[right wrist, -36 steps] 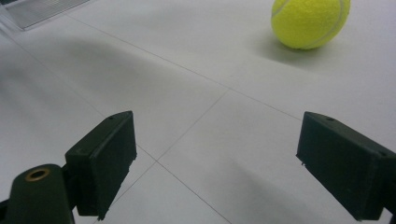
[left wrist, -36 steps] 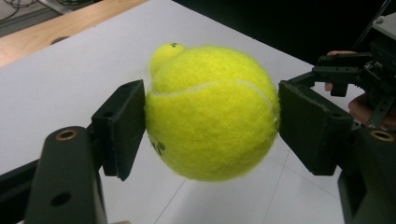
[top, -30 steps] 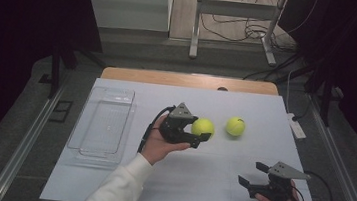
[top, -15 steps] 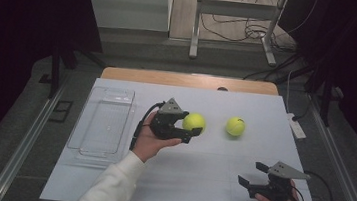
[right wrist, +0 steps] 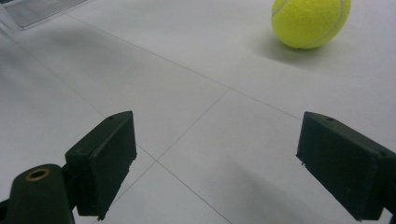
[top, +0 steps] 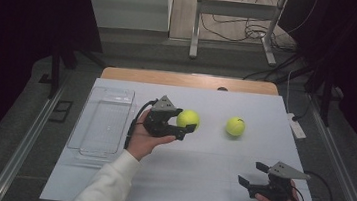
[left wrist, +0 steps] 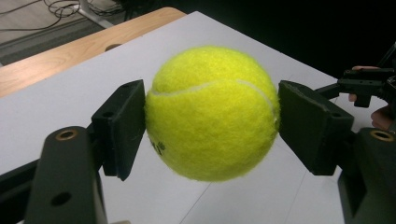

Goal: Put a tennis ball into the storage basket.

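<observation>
My left gripper is shut on a yellow tennis ball, held just above the white table near its middle. In the left gripper view both pads press the sides of that ball. A second tennis ball rests on the table to the right of it, and it lies at the top right of the right gripper view. Near the front right corner my right gripper stands open, its jaws wide apart over bare table with nothing between them.
A clear plastic tray lies along the left side of the white table. A white power strip sits at the right edge. Beyond the far wooden edge are a metal stand and cables on the floor.
The left hand has carried the held ball leftwards, away from the second ball and towards the tray. The right gripper has kept still.
</observation>
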`<state>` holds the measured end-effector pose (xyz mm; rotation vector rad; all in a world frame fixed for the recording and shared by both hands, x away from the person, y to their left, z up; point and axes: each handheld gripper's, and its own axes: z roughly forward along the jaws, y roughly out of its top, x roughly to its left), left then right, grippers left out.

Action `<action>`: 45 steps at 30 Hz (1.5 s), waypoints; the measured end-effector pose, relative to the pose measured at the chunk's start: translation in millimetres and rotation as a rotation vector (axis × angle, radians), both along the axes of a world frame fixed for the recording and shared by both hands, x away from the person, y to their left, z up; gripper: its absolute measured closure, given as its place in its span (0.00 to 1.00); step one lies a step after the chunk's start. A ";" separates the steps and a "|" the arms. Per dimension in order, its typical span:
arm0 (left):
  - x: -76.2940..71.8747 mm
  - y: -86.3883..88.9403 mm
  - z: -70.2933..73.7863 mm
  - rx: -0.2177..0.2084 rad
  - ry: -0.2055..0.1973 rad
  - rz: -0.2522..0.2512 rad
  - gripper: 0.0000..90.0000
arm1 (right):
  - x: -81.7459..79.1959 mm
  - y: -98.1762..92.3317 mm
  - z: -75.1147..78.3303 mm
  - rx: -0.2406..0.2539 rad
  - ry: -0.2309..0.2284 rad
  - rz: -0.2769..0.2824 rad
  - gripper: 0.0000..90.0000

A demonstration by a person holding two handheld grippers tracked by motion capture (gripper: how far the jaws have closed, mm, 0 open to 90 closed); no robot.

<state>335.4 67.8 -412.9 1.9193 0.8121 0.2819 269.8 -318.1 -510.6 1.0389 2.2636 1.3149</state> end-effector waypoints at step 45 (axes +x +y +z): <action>10.5 43.5 7.7 -0.002 -0.018 0.114 0.30 | -0.1 -0.5 0.2 0.001 -0.001 -0.006 0.13</action>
